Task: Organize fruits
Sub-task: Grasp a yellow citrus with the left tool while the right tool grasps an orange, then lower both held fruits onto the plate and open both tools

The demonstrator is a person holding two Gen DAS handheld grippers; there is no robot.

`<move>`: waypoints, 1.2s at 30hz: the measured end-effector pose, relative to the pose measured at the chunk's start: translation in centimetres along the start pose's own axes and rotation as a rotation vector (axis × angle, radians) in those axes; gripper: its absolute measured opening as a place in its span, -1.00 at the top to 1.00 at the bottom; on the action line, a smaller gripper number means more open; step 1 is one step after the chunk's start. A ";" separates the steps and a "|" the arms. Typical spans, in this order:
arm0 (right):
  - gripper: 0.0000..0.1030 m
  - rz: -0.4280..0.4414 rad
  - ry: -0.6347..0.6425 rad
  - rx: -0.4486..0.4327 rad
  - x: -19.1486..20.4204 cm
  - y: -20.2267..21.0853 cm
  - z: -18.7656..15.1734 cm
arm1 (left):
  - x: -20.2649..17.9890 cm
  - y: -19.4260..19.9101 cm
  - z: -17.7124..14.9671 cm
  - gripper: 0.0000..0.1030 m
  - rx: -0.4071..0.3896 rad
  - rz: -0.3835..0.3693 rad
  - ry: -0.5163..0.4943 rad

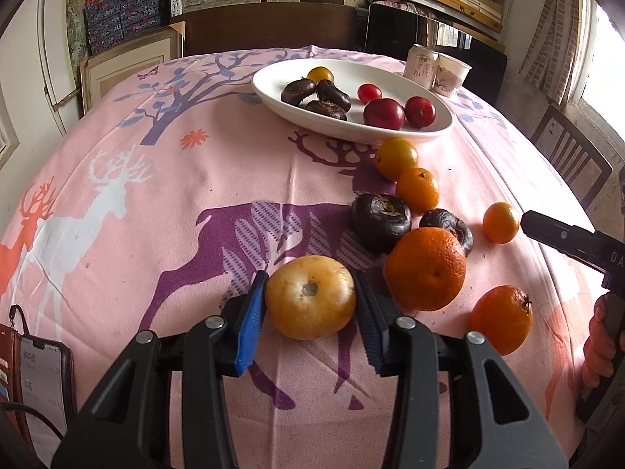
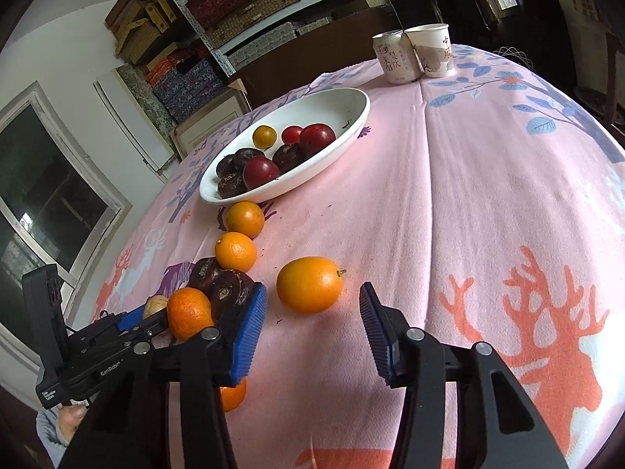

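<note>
My left gripper [image 1: 310, 301] has its blue pads against both sides of a yellow-brown round fruit [image 1: 310, 297] that rests on the pink tablecloth. My right gripper [image 2: 312, 305] is open and empty just behind a small orange kumquat-like fruit [image 2: 309, 284]. A white oval plate [image 1: 390, 129] at the back holds dark water chestnuts [image 1: 299, 90], red plums [image 1: 383, 113] and a yellow tomato [image 1: 320, 74]. Loose oranges [image 1: 425, 268], small orange fruits [image 1: 417, 189] and dark chestnuts [image 1: 381, 222] lie in a line between the plate and my grippers.
A drink can [image 2: 392, 56] and a paper cup [image 2: 429, 49] stand at the table's far side. A phone in a brown wallet case [image 1: 39, 371] lies at the near left edge. A wooden chair [image 1: 570, 156] stands to the right. Shelves with boxes fill the back wall.
</note>
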State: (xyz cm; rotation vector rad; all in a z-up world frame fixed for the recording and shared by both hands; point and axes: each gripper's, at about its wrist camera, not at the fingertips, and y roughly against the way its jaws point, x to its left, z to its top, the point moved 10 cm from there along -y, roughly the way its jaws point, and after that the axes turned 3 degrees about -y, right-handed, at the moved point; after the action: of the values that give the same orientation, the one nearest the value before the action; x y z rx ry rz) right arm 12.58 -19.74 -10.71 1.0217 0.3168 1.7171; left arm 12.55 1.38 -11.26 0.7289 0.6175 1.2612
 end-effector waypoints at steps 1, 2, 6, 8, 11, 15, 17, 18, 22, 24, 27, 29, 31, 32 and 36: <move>0.02 -0.007 0.000 0.002 0.0 -0.1 0.0 | -0.1 0.0 0.0 0.17 0.000 0.000 0.000; 0.01 -0.018 0.001 0.010 -0.1 -0.4 0.0 | -0.1 0.0 0.0 0.17 0.001 0.001 -0.001; 0.00 -0.023 0.013 0.059 0.2 -1.8 -0.5 | 0.0 -0.2 0.0 0.17 0.006 -0.001 -0.006; 0.23 -0.010 0.019 0.068 0.4 -2.1 -0.6 | 0.0 -0.4 0.0 0.17 0.012 -0.005 -0.007; 0.24 0.009 0.011 0.067 0.4 -2.0 -0.7 | -0.1 -0.4 0.0 0.17 0.007 -0.014 -0.002; 0.25 0.053 -0.005 0.024 0.7 -0.8 0.0 | -0.1 0.9 1.2 0.17 -0.054 -0.020 0.009; 0.25 0.079 -0.035 -0.003 0.6 0.0 1.1 | -0.2 1.4 2.8 0.17 -0.075 -0.013 -0.001; 0.25 0.095 -0.053 -0.006 0.7 0.3 1.9 | -0.2 1.6 3.9 0.17 -0.081 -0.007 -0.010; 0.25 0.130 -0.076 -0.050 1.9 1.4 6.9 | -0.2 1.6 10.1 0.17 -0.131 0.027 -0.022; 0.25 0.129 -0.058 -0.079 2.8 1.3 9.1 | -0.2 0.7 12.9 0.17 -0.142 0.026 -0.003; 0.25 0.129 -0.057 -0.077 3.6 -0.7 11.4 | -0.3 -1.7 15.9 0.18 -0.129 0.020 0.030; 0.25 0.124 -0.059 -0.061 4.1 -2.8 12.5 | -0.3 -3.4 17.2 0.18 -0.121 0.027 0.043; 0.25 0.113 -0.055 -0.052 4.3 -4.7 13.5 | -0.6 -5.1 18.1 0.17 -0.106 0.029 0.045; 0.25 0.105 -0.052 -0.051 4.5 -5.7 14.1 | -0.9 -6.0 18.5 0.17 -0.098 0.023 0.040; 0.10 0.073 -0.022 -0.064 4.3 -8.7 15.6 | -1.9 -8.0 18.8 -0.25 -0.102 -0.013 0.039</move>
State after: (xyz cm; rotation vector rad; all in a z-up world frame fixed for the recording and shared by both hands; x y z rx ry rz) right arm 29.76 -16.52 -4.95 1.0152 0.2110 1.7689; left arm 31.42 -4.37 -5.59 0.6156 0.5846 1.2877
